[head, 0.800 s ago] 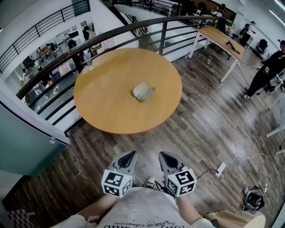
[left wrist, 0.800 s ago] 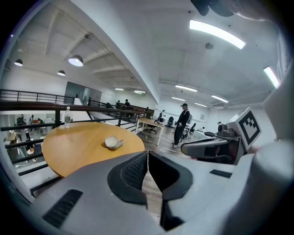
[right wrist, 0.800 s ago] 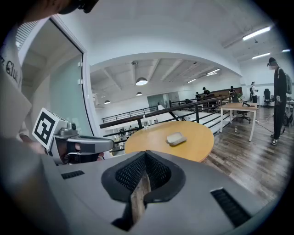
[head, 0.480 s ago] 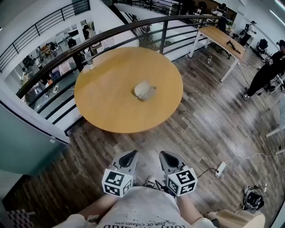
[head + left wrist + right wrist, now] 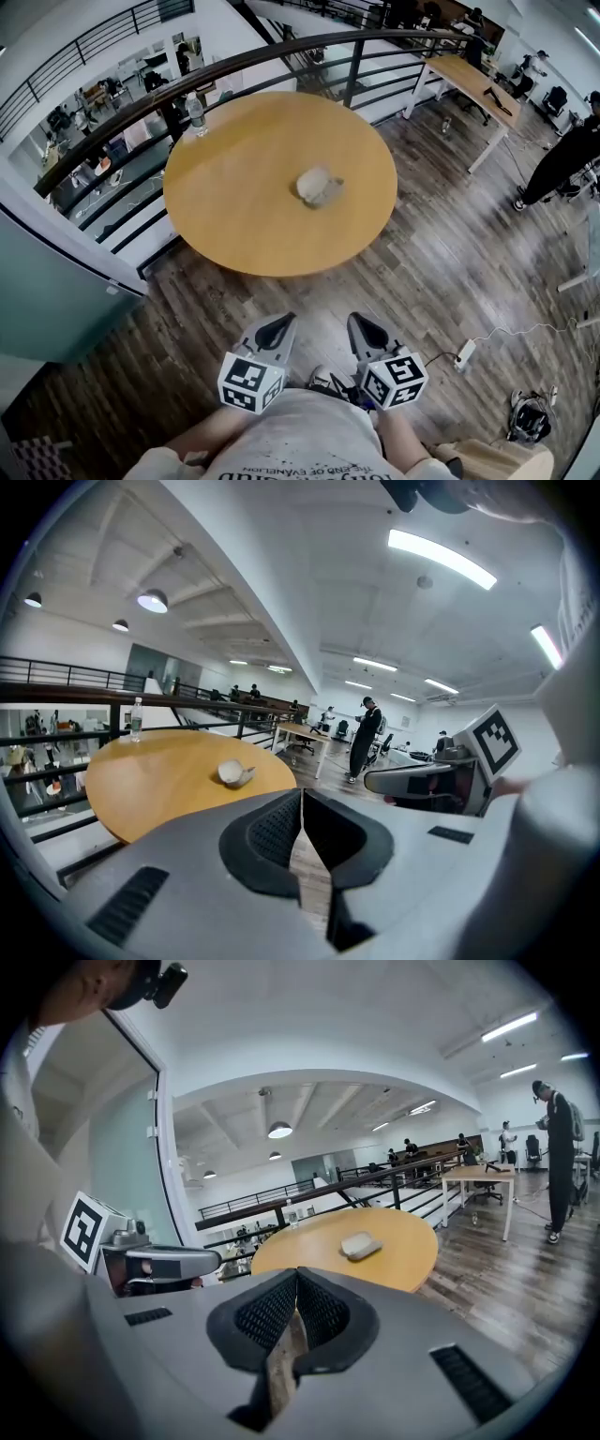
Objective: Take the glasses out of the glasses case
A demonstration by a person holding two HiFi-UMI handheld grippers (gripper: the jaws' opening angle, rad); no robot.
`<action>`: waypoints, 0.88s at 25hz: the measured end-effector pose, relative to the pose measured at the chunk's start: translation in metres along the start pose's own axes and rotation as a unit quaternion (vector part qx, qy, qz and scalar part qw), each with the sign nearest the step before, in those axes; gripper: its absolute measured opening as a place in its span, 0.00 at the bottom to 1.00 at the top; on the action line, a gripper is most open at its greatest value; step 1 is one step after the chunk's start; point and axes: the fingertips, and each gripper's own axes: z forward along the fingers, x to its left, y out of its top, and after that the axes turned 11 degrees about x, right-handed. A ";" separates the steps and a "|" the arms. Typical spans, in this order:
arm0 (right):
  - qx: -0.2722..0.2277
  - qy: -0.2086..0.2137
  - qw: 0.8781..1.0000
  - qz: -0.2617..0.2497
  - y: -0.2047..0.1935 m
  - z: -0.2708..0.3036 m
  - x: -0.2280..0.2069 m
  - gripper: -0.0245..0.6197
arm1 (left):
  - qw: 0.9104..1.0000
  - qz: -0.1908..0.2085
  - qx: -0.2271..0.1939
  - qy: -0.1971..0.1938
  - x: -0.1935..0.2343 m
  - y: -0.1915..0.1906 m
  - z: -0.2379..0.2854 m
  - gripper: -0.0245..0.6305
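Observation:
A pale grey glasses case (image 5: 320, 187) lies near the middle of a round wooden table (image 5: 234, 225); it also shows in the left gripper view (image 5: 234, 773) and the right gripper view (image 5: 360, 1245). The case looks slightly ajar; no glasses are visible. Both grippers hang close to my body, well short of the table. My left gripper (image 5: 280, 323) is shut and empty, with its jaws touching at the tip. My right gripper (image 5: 355, 320) is shut and empty too.
A water bottle (image 5: 197, 114) stands at the table's far left edge by a dark railing (image 5: 281, 52). A power strip and cable (image 5: 462, 353) lie on the wood floor at right. A person (image 5: 562, 155) stands far right beside a long desk (image 5: 469, 80).
The view has shifted a little toward the table. Both grippers stay shut, side by side, close to my body.

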 end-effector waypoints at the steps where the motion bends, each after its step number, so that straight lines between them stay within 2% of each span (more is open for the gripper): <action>1: -0.002 -0.003 1.000 0.001 0.002 0.002 0.003 0.08 | 1.000 0.001 -0.001 -0.001 0.004 0.000 -0.003 0.08; 5: -0.009 -0.012 1.000 0.006 0.007 0.013 0.014 0.08 | 1.000 0.007 -0.001 0.003 0.027 -0.004 -0.011 0.08; 9: -0.005 -0.018 1.000 0.003 0.006 0.021 0.019 0.08 | 1.000 -0.002 0.000 -0.001 0.040 -0.009 -0.015 0.08; 17: -0.006 -0.011 1.000 0.014 0.016 0.051 0.004 0.08 | 1.000 -0.002 0.002 -0.005 0.056 0.003 0.008 0.08; 22: -0.011 -0.004 1.000 0.006 0.039 0.077 -0.020 0.08 | 1.000 -0.002 0.007 -0.001 0.072 0.021 0.039 0.08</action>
